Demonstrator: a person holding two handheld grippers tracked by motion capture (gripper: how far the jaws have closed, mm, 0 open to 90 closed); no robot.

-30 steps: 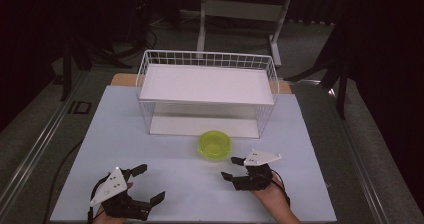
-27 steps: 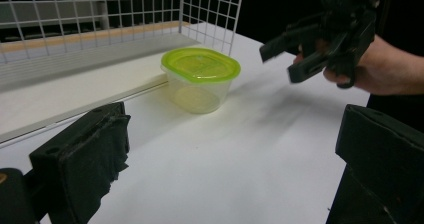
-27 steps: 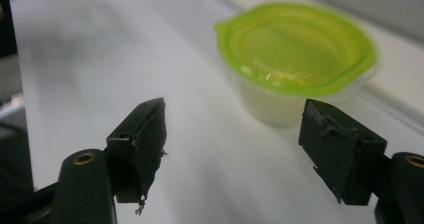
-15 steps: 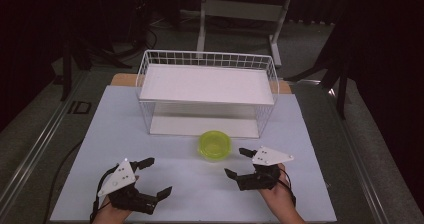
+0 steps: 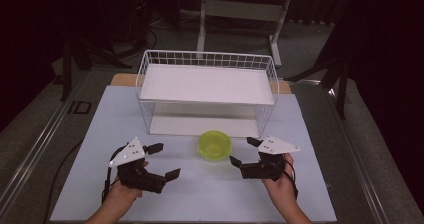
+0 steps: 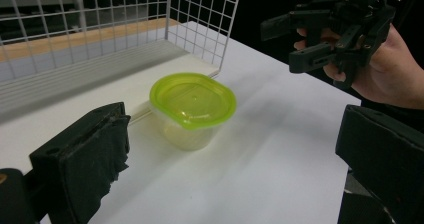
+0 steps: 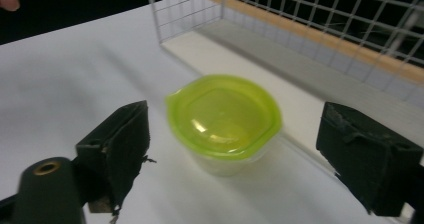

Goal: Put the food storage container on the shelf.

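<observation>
We are holding left gripper [image 5: 162, 160] low over near-left of white table [image 5: 100, 129], jaws spread wide, gripping nothing, angling right toward green-lidded container [image 5: 215, 144]. Right gripper [image 5: 243, 151] is hovering near-right, jaws also gaping, empty, pointing left at container. Container is sitting upright on table between the 2 grippers, just in front of white wire basket [image 5: 207, 91], touching neither gripper.

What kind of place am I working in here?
Probably a lab or recording studio: a white-covered table in a dark room, one wire rack, one lidded container, and equipment stands behind.
</observation>
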